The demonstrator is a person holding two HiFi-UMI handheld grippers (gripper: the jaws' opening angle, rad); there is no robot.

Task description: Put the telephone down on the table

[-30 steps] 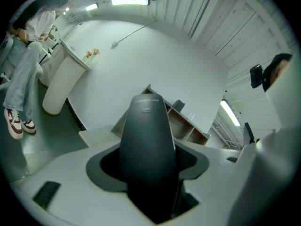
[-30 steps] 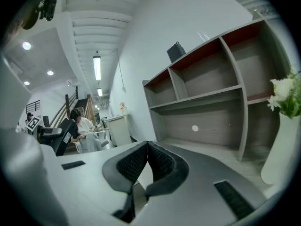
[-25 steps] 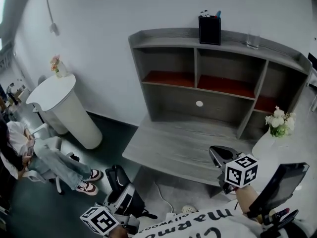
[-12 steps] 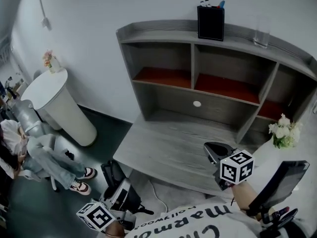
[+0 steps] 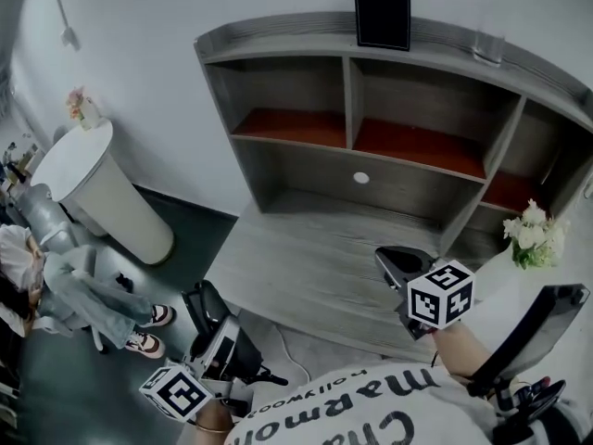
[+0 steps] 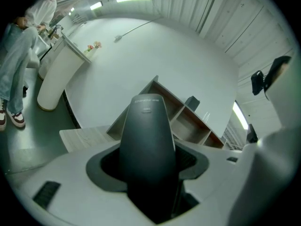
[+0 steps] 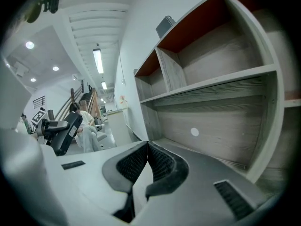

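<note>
A dark telephone handset (image 6: pixel 146 131) stands up between the jaws of my left gripper (image 5: pixel 218 341), which is shut on it. In the head view this gripper hangs at the lower left, off the front left corner of the grey wooden table (image 5: pixel 306 267) and over the floor. My right gripper (image 5: pixel 391 261) is over the table's right front part. In the right gripper view its ribbed pads (image 7: pixel 162 164) meet with nothing between them, and it faces the shelf unit (image 7: pixel 211 93).
A grey shelf unit (image 5: pixel 371 156) stands along the back of the table, with a black box (image 5: pixel 382 15) and a glass (image 5: pixel 488 44) on top. White flowers (image 5: pixel 533 235) stand at the right. A white round pedestal (image 5: pixel 88 188) and a seated person (image 5: pixel 83 286) are at the left.
The desk and shelf unit have grown nearer in the head view. Both grippers have come closer to the table. The left still holds the handset and the right stays shut.
</note>
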